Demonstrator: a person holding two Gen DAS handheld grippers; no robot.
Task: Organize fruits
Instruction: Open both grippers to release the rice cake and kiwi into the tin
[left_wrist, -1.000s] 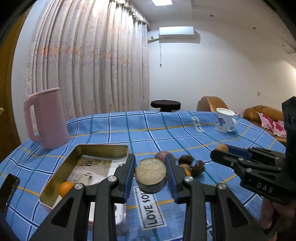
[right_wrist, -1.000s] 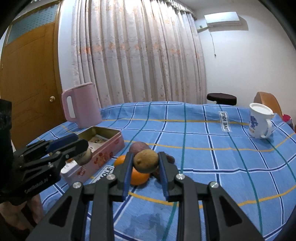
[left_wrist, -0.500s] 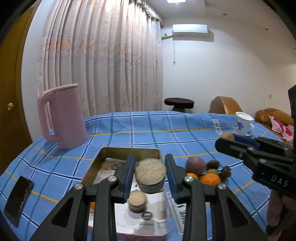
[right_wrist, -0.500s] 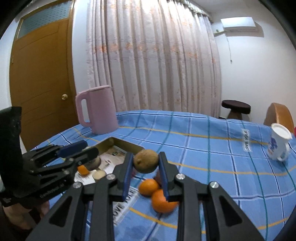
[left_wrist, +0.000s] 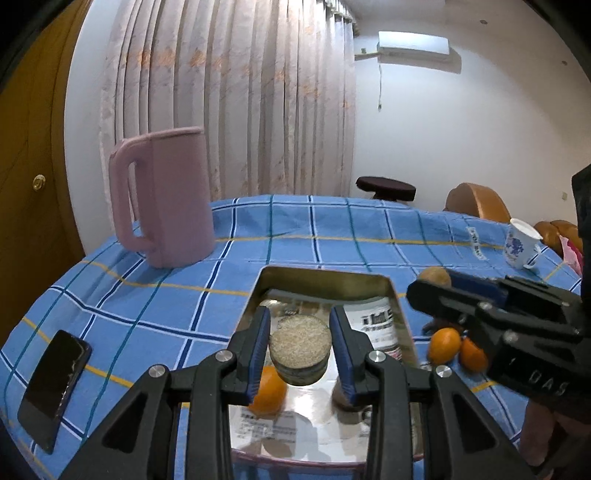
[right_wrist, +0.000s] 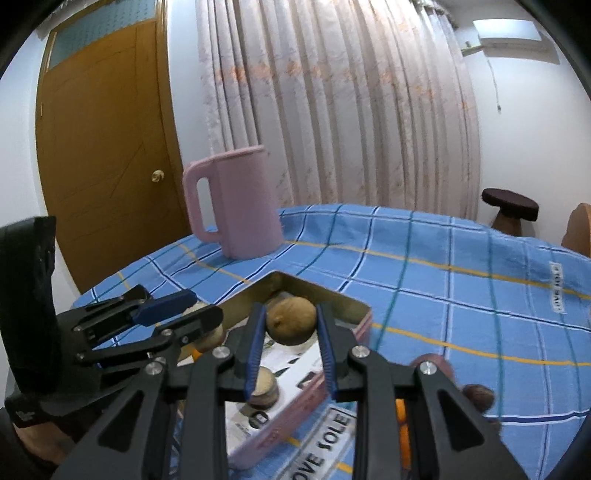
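Note:
My left gripper (left_wrist: 299, 322) is shut on a round, flat piece with a grainy tan top (left_wrist: 300, 349) and hangs over the open metal tin (left_wrist: 321, 273). Under it in the tin lie an orange (left_wrist: 267, 391) and a second tan disc (left_wrist: 343, 398), half hidden by a finger. My right gripper (right_wrist: 290, 314) is shut on a brown round fruit (right_wrist: 291, 320) above the tin's far corner (right_wrist: 325, 291). Two oranges (left_wrist: 445, 345) lie on the cloth to the right of the tin.
A pink jug (left_wrist: 166, 203) stands behind the tin on the blue checked cloth. A black phone (left_wrist: 53, 387) lies at the near left edge and a white mug (left_wrist: 521, 245) stands far right. A purple fruit (right_wrist: 436, 363) and a dark one (right_wrist: 478, 397) lie right of the tin.
Both grippers have swung left from the fruit pile to above the tin, each still carrying its piece. The jug now looms larger and nearer.

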